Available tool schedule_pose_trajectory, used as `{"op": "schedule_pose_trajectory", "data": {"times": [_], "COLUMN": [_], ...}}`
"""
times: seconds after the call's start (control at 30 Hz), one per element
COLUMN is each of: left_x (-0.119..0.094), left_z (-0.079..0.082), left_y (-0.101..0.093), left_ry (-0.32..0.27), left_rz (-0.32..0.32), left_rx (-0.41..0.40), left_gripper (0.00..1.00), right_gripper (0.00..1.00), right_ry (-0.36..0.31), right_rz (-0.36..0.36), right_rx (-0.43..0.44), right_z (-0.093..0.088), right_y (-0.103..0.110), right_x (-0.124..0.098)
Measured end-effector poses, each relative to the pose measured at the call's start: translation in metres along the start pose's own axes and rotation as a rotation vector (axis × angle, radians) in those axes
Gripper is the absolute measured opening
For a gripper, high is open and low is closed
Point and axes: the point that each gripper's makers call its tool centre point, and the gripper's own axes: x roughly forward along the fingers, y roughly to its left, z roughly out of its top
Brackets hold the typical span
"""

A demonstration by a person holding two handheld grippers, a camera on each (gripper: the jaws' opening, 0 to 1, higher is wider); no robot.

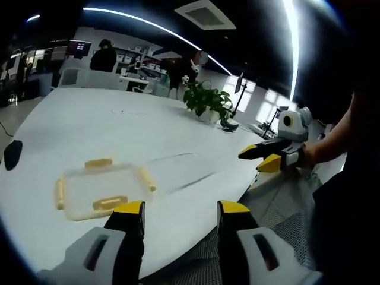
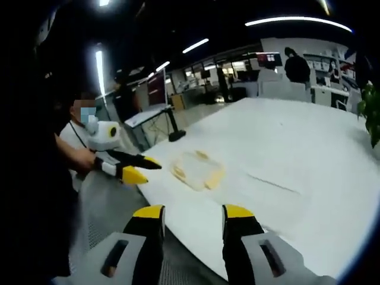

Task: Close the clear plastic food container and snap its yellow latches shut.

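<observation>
**Risk: box sliding off the near edge**

Jaws of both grippers are spread and hold nothing. The left gripper [image 1: 180, 215] hangs just above the table's near edge, with the box [image 1: 102, 191] lying flat just beyond its left jaw, lid apparently on and yellow latches [image 1: 110, 202] showing on all four sides. The right gripper [image 2: 194, 217] hangs off the table [image 2: 309, 166], well apart from the box. Pressing one latch unbraced would likely push the light box across the smooth top. A plant [image 1: 206, 101] stands far behind.
</observation>
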Motion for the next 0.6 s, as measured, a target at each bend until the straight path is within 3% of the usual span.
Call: {"op": "schedule_pose_trajectory", "data": {"times": [0.07,0.13,0.23,0.33,0.4,0.6], "left_x": [-0.003,-0.006,-0.011,-0.014,-0.016,-0.016], "left_z": [0.011,0.017,0.023,0.026,0.028,0.029], "left_y": [-0.006,-0.010,-0.007,-0.009,-0.010,-0.008], "left_ry": [-0.059,-0.084,-0.102,-0.122,-0.146,-0.152], "left_rz": [-0.023,-0.046,-0.032,-0.023,-0.018,-0.010], "left_rx": [-0.014,-0.070,-0.083,-0.051,-0.018,-0.019], "left_gripper": [0.49,0.49,0.52,0.53,0.53,0.53], "right_gripper": [0.38,0.38,0.39,0.46,0.56,0.55], "right_ry": [0.002,-0.025,-0.068,-0.131,-0.194,-0.181], "right_rz": [0.005,0.035,0.070,0.078,0.047,0.034], "right_rx": [-0.005,0.015,0.012,-0.013,-0.049,-0.023], "right_z": [0.001,0.008,0.017,0.030,0.040,0.035], "right_y": [0.007,0.018,0.027,0.039,0.040,0.041], "right_x": [0.006,0.012,0.016,0.020,0.020,0.021]}}
